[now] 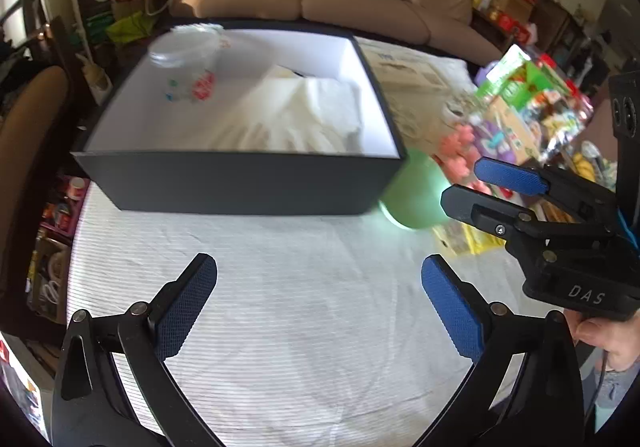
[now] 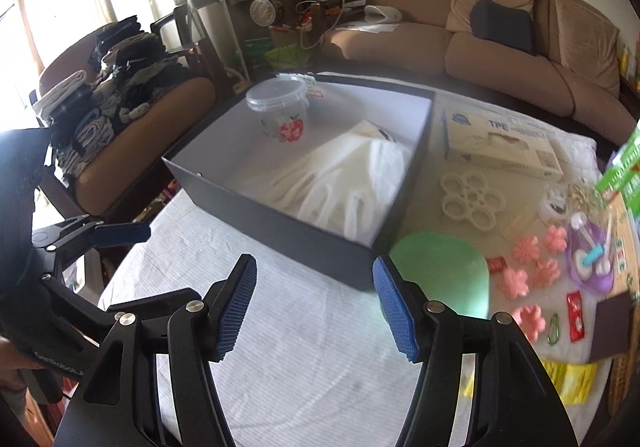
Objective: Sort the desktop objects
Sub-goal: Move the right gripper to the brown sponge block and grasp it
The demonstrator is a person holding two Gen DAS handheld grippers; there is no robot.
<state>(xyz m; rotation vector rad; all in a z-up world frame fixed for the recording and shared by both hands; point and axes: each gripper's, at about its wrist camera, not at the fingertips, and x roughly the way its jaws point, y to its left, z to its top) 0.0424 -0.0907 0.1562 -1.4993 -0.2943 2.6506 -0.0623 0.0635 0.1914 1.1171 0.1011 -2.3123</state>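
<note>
A black box with a white inside (image 1: 224,179) (image 2: 280,223) stands on the white cloth. It holds a clear lidded tub (image 1: 184,59) (image 2: 280,103) and white gloves (image 1: 296,115) (image 2: 344,183). A green bowl-shaped thing (image 1: 416,199) (image 2: 444,271) sits at the box's right corner. My left gripper (image 1: 318,307) is open and empty over bare cloth in front of the box. My right gripper (image 2: 316,307) is open and empty, near the green thing; it also shows in the left wrist view (image 1: 476,183).
Right of the box lie pink flower shapes (image 2: 524,251), a white flower-shaped mould (image 2: 472,199), a TPE glove carton (image 2: 504,147), a purple item (image 2: 592,259), red packets (image 2: 576,315), yellow packets (image 2: 572,379) and a colourful carton (image 1: 528,95). A sofa (image 2: 480,43) stands behind.
</note>
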